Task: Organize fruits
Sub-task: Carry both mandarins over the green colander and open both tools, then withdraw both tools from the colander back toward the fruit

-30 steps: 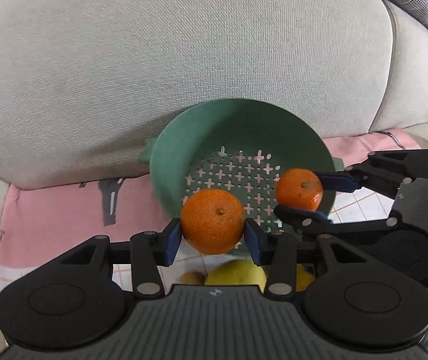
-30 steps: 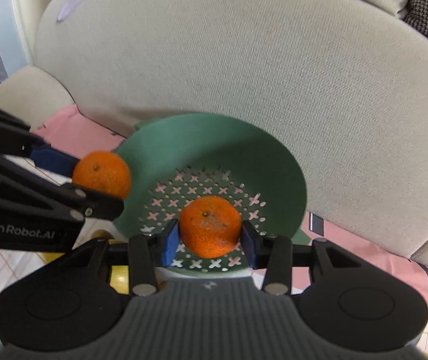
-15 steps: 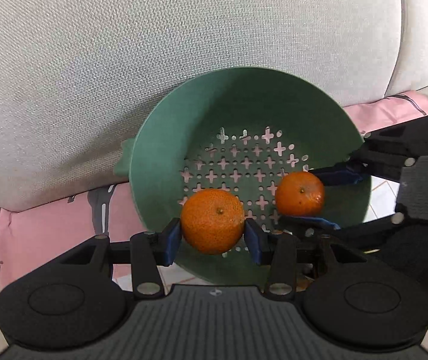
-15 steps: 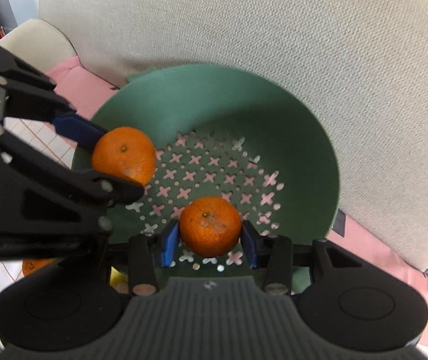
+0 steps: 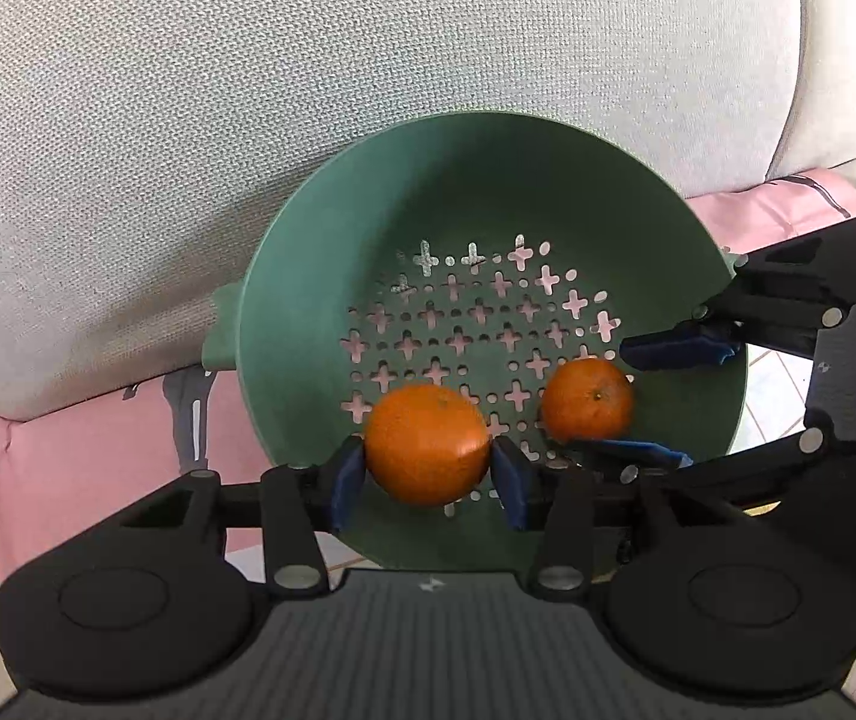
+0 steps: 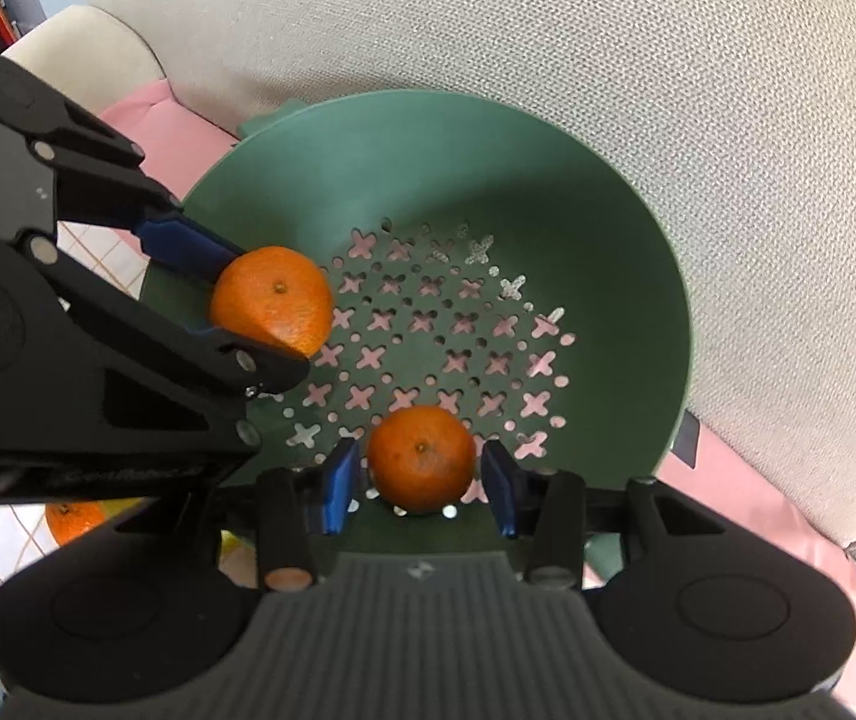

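Note:
A green colander (image 5: pixel 458 180) (image 6: pixel 428 150) leans against the sofa back, with both grippers inside it. My left gripper (image 5: pixel 428 483) (image 6: pixel 248 300) has a larger mandarin (image 5: pixel 428 444) (image 6: pixel 272 297) between its blue pads. Its jaws are opening, though both pads still touch the fruit's sides. My right gripper (image 6: pixel 422 483) (image 5: pixel 632 402) straddles a smaller mandarin (image 6: pixel 422 459) (image 5: pixel 587 399) low on the perforated floor. A thin gap shows on each side between this fruit and the pads.
The grey sofa back cushion (image 5: pixel 248 90) rises right behind the colander, and a pink cloth (image 5: pixel 98 450) lies under it. Another mandarin (image 6: pixel 71 519) and a yellow-green fruit (image 6: pixel 230 540) lie on checked cloth at the lower left, partly hidden by the left gripper.
Both grippers sank into the colander with their mandarins. The left mandarin rolled, its stem now toward the top. The right mandarin looks smaller and has come clear of its pads.

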Demonstrator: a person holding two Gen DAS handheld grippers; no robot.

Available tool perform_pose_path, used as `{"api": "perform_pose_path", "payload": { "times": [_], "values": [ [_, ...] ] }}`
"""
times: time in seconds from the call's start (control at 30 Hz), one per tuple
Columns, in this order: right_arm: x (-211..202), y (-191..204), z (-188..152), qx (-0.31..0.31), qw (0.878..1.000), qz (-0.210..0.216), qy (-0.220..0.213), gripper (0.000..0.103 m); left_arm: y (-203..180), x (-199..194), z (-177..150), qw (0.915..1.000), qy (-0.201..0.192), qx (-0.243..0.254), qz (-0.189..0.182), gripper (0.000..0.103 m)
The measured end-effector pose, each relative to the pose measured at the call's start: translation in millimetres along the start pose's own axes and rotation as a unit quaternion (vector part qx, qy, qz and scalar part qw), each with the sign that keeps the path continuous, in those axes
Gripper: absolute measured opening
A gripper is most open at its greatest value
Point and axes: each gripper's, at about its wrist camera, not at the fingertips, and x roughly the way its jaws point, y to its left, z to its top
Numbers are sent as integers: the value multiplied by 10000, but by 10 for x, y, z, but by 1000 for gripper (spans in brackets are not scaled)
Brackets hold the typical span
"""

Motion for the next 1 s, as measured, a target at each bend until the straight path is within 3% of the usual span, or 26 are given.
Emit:
{"api": "perform_pose_path", "payload": {
  "times": [0.17, 0.27, 0.6, 0.77, 1.0],
  "values": [
    [-116, -26, -38, 89, 9998, -56, -173, 44, -22, -248, -61, 9993, -373, -65, -42, 56],
    [-273, -29, -69, 222, 9989, -136, -392, 52, 5, -482, -128, 9978, -627, -175, -79, 56],
    [-960, 236, -450, 936, 9863, -455, -1278, 53, 4, -1278, -550, 9872, -1475, -595, -113, 57],
    [-1188, 450, -788, 1455, 9750, -452, -1619, 53, -74, -1532, -875, 9837, -1643, -709, -151, 57],
    [-1325, 833, -1306, 2085, 9625, -390, -1689, 53, -266, -1622, -1392, 9838, -1655, -686, 71, 57]
  ]
}}
